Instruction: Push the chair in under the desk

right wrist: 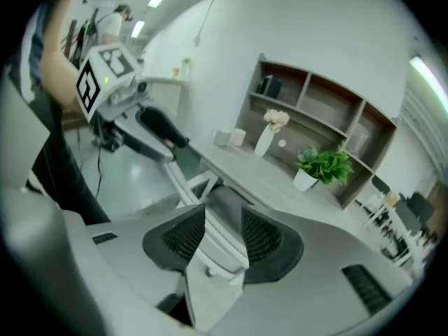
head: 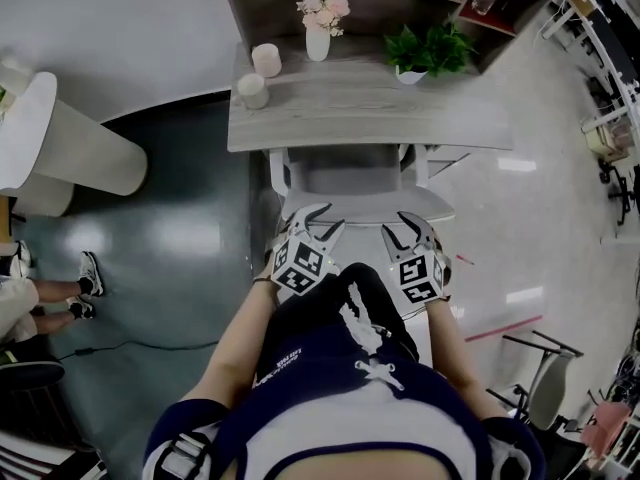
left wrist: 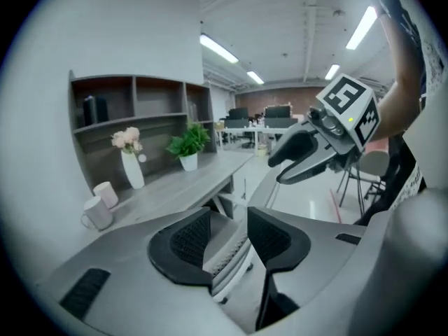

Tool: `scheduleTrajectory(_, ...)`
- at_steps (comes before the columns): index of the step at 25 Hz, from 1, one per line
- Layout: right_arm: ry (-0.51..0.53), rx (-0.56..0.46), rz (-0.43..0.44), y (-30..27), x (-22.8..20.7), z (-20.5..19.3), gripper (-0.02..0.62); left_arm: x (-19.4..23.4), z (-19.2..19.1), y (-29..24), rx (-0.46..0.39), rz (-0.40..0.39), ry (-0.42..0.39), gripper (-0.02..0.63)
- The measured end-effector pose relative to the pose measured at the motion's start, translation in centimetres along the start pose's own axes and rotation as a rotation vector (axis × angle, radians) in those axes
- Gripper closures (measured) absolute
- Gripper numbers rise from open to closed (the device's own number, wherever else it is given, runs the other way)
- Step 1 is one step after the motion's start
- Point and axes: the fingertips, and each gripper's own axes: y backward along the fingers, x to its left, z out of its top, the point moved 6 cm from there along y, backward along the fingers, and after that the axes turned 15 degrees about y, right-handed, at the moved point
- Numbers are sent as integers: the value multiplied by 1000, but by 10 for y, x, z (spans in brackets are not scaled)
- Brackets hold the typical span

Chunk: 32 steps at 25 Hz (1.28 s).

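L claw (left wrist: 227,221): jaws wide apart, astride top back rail of chair (head: 360,206). Pads didn't look pressed on it, so no firm hold.
R claw (right wrist: 222,217): same. Well open, white rail running betw. the jaws, nothing visibly pinched.
Spacing: in head view, L claw sat left of centre and R claw just right of centre, one nr each end of the rail. Neither was nearer.
Rail axis: ran left-right across head view, square to the push.
Chair: centre of frame. Seat front was already under the worktop (head: 370,118) edge, back sticking out toward bottom of frame.
Push dir (judged): straight up-frame, away from body. Needed even force both sides so chair wouldn't skew.
Arms: L forearm (head: 238,340) & R forearm (head: 455,340) reached fwd, elbows bent, approx symmetrical, body close behind chair.
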Motion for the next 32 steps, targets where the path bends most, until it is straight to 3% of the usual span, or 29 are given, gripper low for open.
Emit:
scheduleTrajectory(2, -197, -126, -23, 13, -7, 17, 463, 3, 13, 13, -91, 10, 90, 442)
scheduleTrajectory(4, -403, -253, -17, 22, -11, 34, 558, 1, 27, 26, -172, 3, 170, 473)
scheduleTrajectory(6, -563, -358, -10, 26, -14, 51, 571, -5, 39, 37, -229, 17, 196, 507)
scheduleTrajectory(8, -647, -416, -30, 31, -16, 65, 578, -13, 49, 46, -262, 42, 198, 558)
scheduleTrajectory(13, -620, -466, -94, 45, -8, 92, 584, -34, 60, 55, -264, 66, 191, 597)
scheduleTrajectory(22, -559, -389, -131, 50, 14, 94, 584, -52, 58, 59, -255, 33, 190, 597)
scheduleTrajectory(32, -568, -353, -123, 47, 15, 89, 584, -53, 55, 55, -224, 25, 197, 597)
